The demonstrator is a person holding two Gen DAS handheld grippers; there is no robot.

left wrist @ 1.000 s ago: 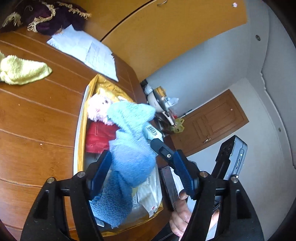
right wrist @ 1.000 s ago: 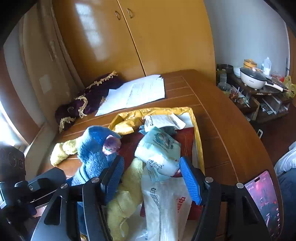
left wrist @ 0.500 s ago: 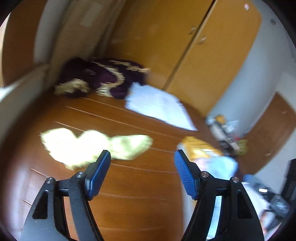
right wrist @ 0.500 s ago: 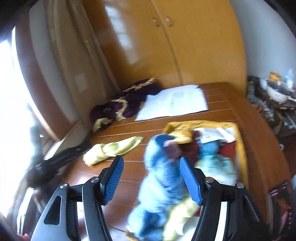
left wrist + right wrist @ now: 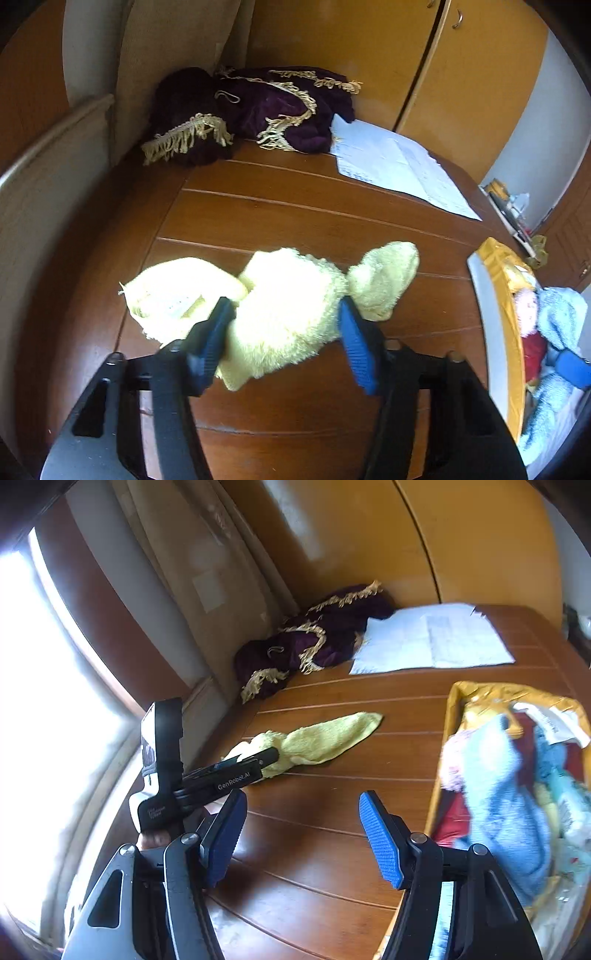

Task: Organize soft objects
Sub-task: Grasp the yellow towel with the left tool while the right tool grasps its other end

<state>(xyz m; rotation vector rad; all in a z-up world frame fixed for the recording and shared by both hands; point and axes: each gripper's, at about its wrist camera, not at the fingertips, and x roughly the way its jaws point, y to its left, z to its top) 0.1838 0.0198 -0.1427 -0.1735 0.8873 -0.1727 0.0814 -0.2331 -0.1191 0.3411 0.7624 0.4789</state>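
The left gripper has swung from the gold-lined box to the yellow towel mid-table, jaws apparently closing around it; the right gripper hovers open, empty.

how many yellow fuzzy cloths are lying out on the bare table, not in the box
1. The yellow cloth lies mid-table, between the open pads of the left hand-held gripper. Another yellowish piece shows inside the gold-lined box among the pile; more may be buried there.
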